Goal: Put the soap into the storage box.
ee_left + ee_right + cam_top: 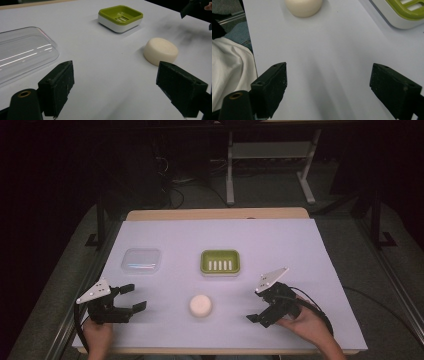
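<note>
A round cream soap bar (200,305) lies on the white table near the front middle. Behind it stands a green and white soap dish (220,262), empty, with a clear plastic lid (141,261) to its left. My left gripper (134,297) rests at the front left, open, pointing right toward the soap. Its own view has the soap (161,50) ahead on the right, the dish (120,17) farther off and the lid (22,52) at the left. My right gripper (256,307) is open at the front right, with the soap (303,7) ahead of it and the dish (404,12) at the upper right.
The white table cover (310,250) ends at a wooden edge at the back. Beyond it are a dark floor and a metal stand's legs (230,175). The person's white top (229,75) shows beside the table's front edge.
</note>
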Available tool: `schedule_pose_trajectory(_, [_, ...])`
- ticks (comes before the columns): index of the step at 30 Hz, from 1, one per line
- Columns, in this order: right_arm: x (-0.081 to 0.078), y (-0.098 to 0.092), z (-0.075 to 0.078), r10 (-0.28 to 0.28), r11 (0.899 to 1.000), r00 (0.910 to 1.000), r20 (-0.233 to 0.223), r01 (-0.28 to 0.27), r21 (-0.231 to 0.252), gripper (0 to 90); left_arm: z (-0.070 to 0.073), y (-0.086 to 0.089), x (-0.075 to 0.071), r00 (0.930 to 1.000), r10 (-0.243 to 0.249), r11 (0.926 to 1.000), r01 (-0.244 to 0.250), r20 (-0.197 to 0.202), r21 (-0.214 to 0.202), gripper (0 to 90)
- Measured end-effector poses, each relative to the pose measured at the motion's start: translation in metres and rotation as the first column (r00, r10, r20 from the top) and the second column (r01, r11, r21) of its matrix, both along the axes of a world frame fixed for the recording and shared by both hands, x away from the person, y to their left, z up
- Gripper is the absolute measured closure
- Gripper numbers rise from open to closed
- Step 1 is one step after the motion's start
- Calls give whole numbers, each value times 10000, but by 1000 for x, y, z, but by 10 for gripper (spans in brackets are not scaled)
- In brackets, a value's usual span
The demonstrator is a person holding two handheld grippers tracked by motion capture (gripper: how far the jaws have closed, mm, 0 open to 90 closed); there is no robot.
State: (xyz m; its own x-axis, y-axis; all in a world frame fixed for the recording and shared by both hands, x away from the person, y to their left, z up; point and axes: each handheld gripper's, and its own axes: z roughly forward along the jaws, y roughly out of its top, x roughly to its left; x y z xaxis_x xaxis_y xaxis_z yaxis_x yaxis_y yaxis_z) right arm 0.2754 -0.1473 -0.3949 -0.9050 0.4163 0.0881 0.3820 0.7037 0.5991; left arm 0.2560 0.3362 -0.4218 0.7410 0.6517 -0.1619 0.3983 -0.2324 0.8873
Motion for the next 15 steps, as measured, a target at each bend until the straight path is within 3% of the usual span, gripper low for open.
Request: schedule_pose_trajectory(15, [11,24,6,615,9979,9979,192,-610,-229,138,0,-1,-1,10000,-9,10000,9,11,-39,145])
